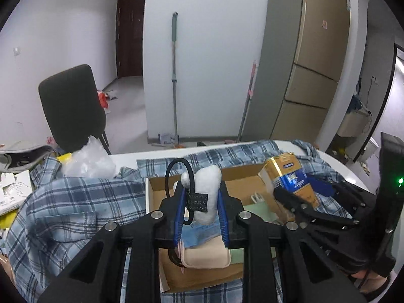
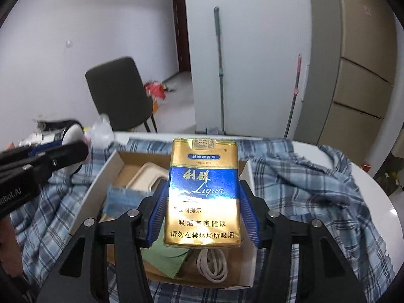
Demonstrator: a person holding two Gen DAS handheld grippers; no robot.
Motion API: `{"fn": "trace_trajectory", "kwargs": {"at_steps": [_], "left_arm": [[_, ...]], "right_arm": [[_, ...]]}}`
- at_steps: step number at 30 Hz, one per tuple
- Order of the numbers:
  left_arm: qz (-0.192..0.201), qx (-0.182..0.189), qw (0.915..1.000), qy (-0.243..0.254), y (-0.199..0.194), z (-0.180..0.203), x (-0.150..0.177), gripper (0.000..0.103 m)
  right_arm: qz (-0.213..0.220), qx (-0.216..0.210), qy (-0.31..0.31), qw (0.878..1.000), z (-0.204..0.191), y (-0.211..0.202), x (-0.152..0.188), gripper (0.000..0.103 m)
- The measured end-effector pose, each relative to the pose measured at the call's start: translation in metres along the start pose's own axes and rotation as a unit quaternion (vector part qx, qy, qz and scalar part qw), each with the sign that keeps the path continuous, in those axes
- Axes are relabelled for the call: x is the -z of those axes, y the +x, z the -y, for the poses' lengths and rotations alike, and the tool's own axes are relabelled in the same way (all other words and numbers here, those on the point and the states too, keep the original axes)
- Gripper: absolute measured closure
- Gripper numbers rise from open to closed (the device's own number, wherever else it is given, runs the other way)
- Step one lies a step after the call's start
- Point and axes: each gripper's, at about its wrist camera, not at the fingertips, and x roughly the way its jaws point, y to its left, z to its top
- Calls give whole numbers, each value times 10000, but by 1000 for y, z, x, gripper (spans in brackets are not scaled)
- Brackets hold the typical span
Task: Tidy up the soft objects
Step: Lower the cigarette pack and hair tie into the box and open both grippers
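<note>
My left gripper (image 1: 201, 197) is shut on a white plush toy (image 1: 208, 192) with a black loop and label, held above an open cardboard box (image 1: 242, 174). My right gripper (image 2: 203, 199) is shut on a gold and blue soft cigarette pack (image 2: 203, 192), held upright over the same box (image 2: 118, 159); the pack also shows in the left wrist view (image 1: 290, 176). In the box lie a beige pad (image 1: 205, 257), a blue cloth (image 2: 123, 199), a green sheet (image 2: 166, 255) and a coiled white cable (image 2: 212, 267).
The box rests on a blue plaid shirt (image 1: 70, 207) spread over a white table (image 2: 386, 202). A clear plastic bag (image 1: 88, 159) and papers (image 1: 12, 192) lie at the left. A dark chair (image 1: 72, 108) stands behind the table; mops (image 1: 174, 75) lean on the wall.
</note>
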Motion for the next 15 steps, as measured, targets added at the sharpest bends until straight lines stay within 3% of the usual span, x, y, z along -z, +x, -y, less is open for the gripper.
{"fn": "trace_trajectory", "kwargs": {"at_steps": [3, 4, 5, 6, 8, 15], "left_arm": [[-107, 19, 9999, 66, 9, 2, 5, 74], [-120, 14, 9999, 91, 10, 3, 6, 70], [-116, -19, 9999, 114, 11, 4, 7, 59], [-108, -53, 9998, 126, 12, 4, 7, 37], [26, -155, 9998, 89, 7, 5, 6, 24], [241, -111, 9996, 4, -6, 2, 2, 24]], "right_arm": [[-146, -56, -23, 9999, 2, 9, 5, 48], [-184, -42, -55, 9998, 0, 10, 9, 41], [-202, 18, -91, 9998, -1, 12, 10, 29], [-168, 89, -114, 9998, -1, 13, 12, 24], [-52, 227, -130, 9996, -1, 12, 12, 17], [-35, 201, -27, 9998, 3, 8, 10, 17]]}}
